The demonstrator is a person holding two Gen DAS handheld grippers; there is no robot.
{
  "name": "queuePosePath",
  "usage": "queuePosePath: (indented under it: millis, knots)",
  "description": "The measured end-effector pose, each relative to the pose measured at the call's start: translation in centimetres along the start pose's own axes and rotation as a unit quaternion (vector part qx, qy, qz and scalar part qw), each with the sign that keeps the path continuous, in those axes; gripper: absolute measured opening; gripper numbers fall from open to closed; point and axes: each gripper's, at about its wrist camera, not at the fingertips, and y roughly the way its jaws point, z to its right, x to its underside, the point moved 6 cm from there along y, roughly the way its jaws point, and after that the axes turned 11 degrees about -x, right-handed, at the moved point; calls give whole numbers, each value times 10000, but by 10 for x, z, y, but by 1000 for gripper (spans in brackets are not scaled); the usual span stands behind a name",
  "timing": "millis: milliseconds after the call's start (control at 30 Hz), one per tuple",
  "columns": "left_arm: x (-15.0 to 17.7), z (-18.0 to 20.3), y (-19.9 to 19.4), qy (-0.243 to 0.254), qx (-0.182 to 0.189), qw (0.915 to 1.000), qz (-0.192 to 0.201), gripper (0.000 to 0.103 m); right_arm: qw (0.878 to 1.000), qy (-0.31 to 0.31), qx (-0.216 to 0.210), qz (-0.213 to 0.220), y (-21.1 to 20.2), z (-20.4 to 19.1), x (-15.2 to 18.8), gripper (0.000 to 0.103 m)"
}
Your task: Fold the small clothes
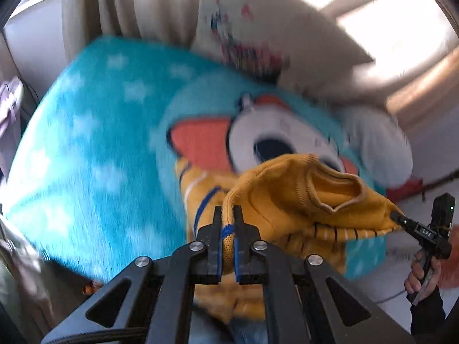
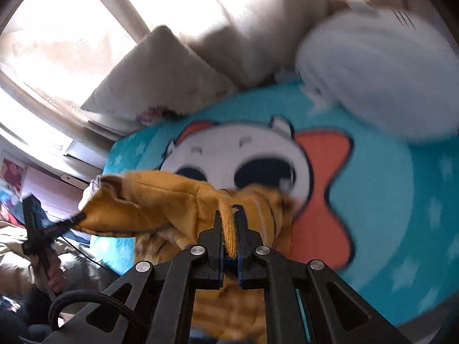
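Note:
A small mustard-yellow knitted sweater (image 1: 289,197) with blue and white stripes hangs stretched between my two grippers above a turquoise cartoon blanket (image 1: 94,149). My left gripper (image 1: 228,210) is shut on one edge of the sweater. My right gripper shows in the left wrist view (image 1: 394,216) at the far right, pinching the other end. In the right wrist view my right gripper (image 2: 228,215) is shut on the sweater (image 2: 160,200), and my left gripper (image 2: 81,216) grips it at the left. The neck opening faces up.
The blanket (image 2: 387,200) covers a bed. A white patterned pillow (image 1: 258,20) and a pale blue-grey cushion (image 2: 378,71) lie at its far side. Curtains and a bright window (image 2: 57,37) stand behind. Clutter lies beside the bed at the left (image 2: 11,229).

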Motion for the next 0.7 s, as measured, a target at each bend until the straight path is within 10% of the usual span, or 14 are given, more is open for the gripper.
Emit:
queuePosePath:
  millis: [333, 433, 500, 700]
  knots:
    - [117, -47, 56, 87, -392, 9922, -1181, 12, 9945, 715, 171, -748, 36, 60, 133, 14]
    - [112, -46, 23, -101, 2, 9959, -903, 48, 9966, 743, -149, -312, 7, 37, 125, 42]
    - [100, -33, 9, -75, 135, 9976, -676, 63, 9991, 417, -28, 38, -6, 12, 106, 90]
    - [76, -13, 28, -487, 243, 9937, -982, 65, 9947, 825, 486, -382, 35, 23, 103, 80]
